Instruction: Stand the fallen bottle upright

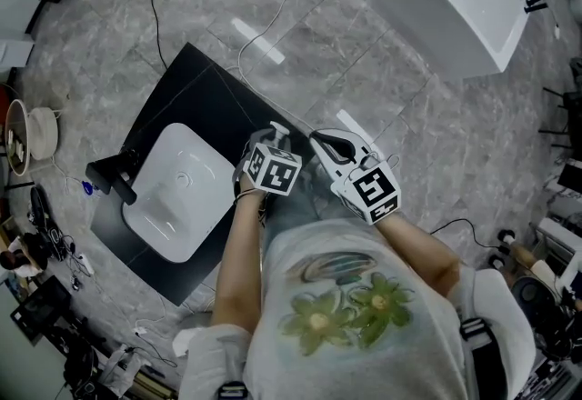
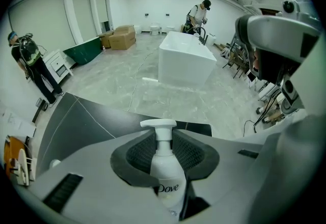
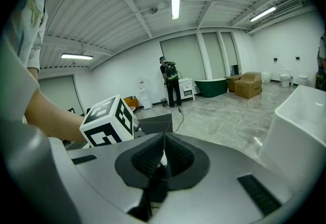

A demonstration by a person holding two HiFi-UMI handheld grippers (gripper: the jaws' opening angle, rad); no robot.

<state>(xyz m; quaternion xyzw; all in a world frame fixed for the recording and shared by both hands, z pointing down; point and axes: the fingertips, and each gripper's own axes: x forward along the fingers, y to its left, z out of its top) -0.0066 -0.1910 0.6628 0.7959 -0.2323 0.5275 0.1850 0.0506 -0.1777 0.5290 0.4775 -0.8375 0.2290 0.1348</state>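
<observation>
One white Dove pump bottle [image 2: 166, 169] sits clamped in the left gripper [image 2: 164, 141], whose ribbed dark pads press against its shoulder and neck from both sides. Its pump head points away along the jaws. Whether the bottle stands fully upright cannot be told from these views.

From the head view, the left gripper [image 1: 265, 148] hangs steeply downward over the right part of a black countertop [image 1: 182, 89], and the pump head peeks out just beyond the gripper. A white basin [image 1: 177, 198] is sunk into the countertop to the left, with a black faucet [image 1: 114, 178] at its far side.

Just beside the left gripper, the right gripper [image 3: 164, 140] has its jaws brought together, with nothing visibly gripped between them. Its own view catches the left gripper's marker cube [image 3: 108, 121] close by.

Beyond the countertop a white bathtub [image 2: 186, 65] stands well apart on the grey marbled floor [image 1: 364, 71]. A thin white cable [image 1: 282, 7] trails across the floor towards the countertop.
</observation>
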